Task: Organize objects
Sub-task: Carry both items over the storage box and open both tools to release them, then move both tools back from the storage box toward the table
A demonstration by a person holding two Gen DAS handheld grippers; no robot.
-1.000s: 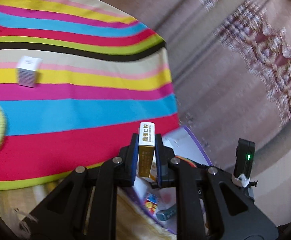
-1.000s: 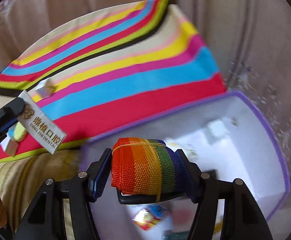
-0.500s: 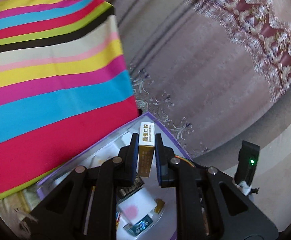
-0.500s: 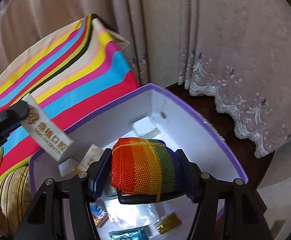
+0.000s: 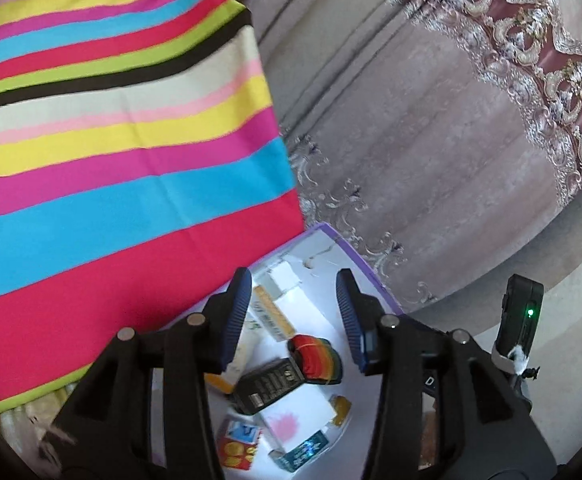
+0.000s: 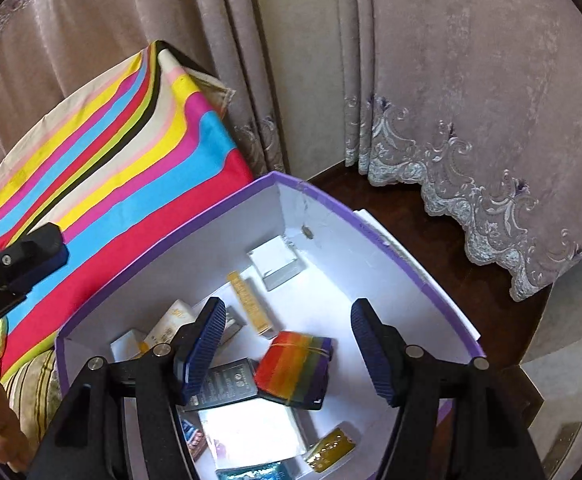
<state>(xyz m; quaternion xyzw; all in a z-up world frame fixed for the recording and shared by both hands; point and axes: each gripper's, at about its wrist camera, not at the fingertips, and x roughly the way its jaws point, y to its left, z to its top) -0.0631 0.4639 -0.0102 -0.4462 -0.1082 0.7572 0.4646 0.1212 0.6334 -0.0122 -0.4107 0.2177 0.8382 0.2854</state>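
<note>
Both tools, left tool (image 5: 293,316) and right tool (image 6: 287,354), have just been opening and hang released over the purple box (image 6: 415,276), so lift them straight out without nudging the rainbow pouch (image 6: 295,366).

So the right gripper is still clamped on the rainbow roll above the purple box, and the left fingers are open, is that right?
Not quite. The right gripper is open, its fingers apart; the right wrist view shows the rainbow roll lying loose in the purple box. The left gripper has indeed just been opening, with nothing between its fingers.
</note>
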